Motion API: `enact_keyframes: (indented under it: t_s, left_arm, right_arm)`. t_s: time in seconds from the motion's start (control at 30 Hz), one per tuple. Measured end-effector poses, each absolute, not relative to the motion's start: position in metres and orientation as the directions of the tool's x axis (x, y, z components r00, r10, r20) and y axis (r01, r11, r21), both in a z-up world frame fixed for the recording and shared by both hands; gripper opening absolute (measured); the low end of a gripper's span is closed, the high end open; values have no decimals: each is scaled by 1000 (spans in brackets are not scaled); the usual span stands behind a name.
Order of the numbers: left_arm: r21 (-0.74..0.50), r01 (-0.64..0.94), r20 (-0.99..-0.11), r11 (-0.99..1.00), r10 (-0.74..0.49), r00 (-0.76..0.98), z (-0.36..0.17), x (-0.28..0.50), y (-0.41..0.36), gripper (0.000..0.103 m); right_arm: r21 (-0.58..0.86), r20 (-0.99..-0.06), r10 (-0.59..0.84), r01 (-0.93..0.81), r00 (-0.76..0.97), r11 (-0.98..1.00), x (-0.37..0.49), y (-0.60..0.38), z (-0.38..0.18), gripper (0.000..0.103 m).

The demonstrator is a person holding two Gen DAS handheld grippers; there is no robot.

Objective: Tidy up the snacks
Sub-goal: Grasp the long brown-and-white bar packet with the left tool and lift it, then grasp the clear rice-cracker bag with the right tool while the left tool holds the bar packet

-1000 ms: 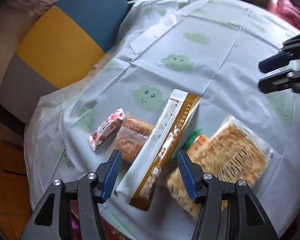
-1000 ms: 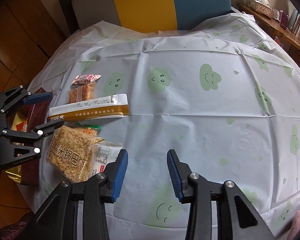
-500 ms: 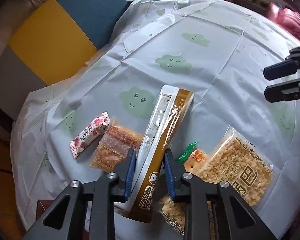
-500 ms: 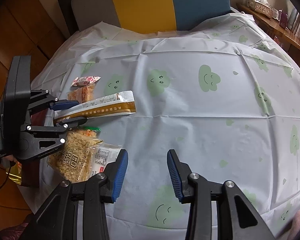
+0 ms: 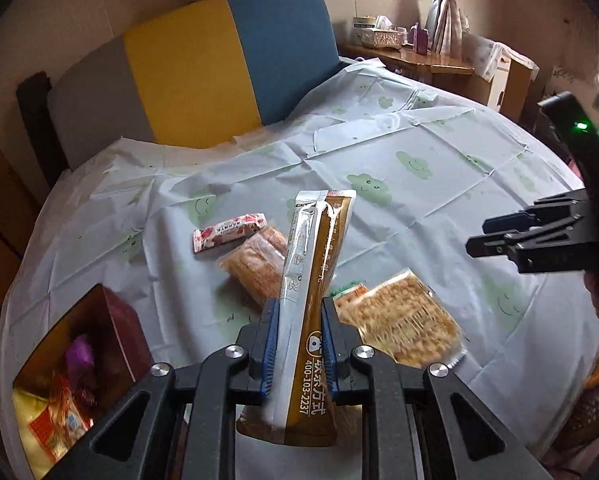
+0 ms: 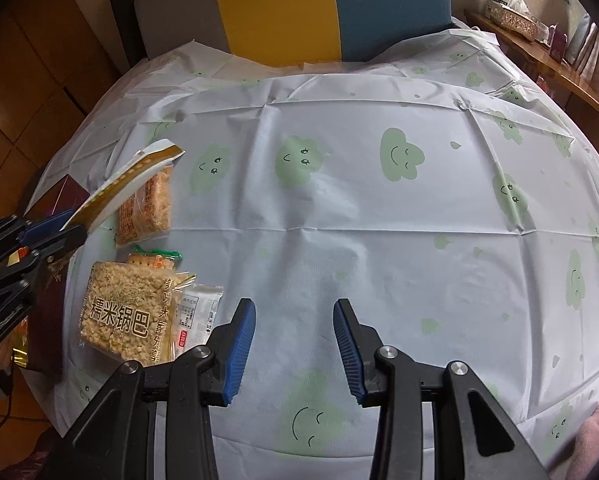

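A long brown-and-white snack packet (image 5: pixel 319 248) stands lifted off the cloth, its lower part between the pads of my left gripper (image 5: pixel 299 312), whose jaws are closing and press on it. From the right wrist the packet (image 6: pixel 127 184) slants up out of the left gripper (image 6: pixel 59 228). On the cloth below lie a pink flowered bar (image 5: pixel 229 232), a clear-wrapped cake (image 5: pixel 257 266), a small orange packet (image 5: pixel 349 292) and a rice-cracker pack (image 6: pixel 127 312). My right gripper (image 6: pixel 294 308) hangs open over bare cloth, holding nothing.
A dark red box (image 5: pixel 125 328) with several wrapped snacks inside stands at the table's left edge. The cloud-print tablecloth (image 6: pixel 379 220) covers the round table. A yellow-and-blue chair (image 5: pixel 219 68) stands behind it; a wooden shelf (image 5: pixel 431 60) is far right.
The left gripper's jaws have closed on the long packet and raised it from lying flat to standing nearly upright, swinging left until the red box came into view. The right gripper has stayed put.
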State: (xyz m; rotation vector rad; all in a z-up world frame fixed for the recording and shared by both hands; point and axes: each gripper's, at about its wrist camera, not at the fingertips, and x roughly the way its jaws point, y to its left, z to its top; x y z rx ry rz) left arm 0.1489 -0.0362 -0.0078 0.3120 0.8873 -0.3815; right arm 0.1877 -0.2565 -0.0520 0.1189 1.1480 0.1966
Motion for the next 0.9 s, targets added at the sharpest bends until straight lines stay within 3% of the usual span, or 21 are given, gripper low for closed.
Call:
enact_keyframes:
  t_s: [0.33, 0.47, 0.6, 0.7, 0.9]
  left_arm:
    - [82, 471, -845, 878, -189, 500, -49, 26, -11, 20]
    - [121, 454, -867, 883, -129, 481, -80, 10, -3, 20]
    - [61, 412, -853, 909, -167, 495, -83, 12, 8, 22]
    - [33, 394, -852, 919, -180, 492, -83, 14, 12, 25]
    - [-10, 379, -851, 926, -206, 483, -85, 17, 16, 27]
  right_arm:
    - [194, -888, 232, -133, 397, 972, 181, -248, -50, 41]
    - [202, -873, 264, -188, 410, 961, 178, -237, -45, 41]
    - [207, -854, 313, -282, 414, 937, 172, -220, -40, 41]
    - [206, -848, 344, -348, 404, 915, 166, -206, -39, 63]
    - [161, -854, 356, -459, 378, 874, 160, -181, -31, 71]
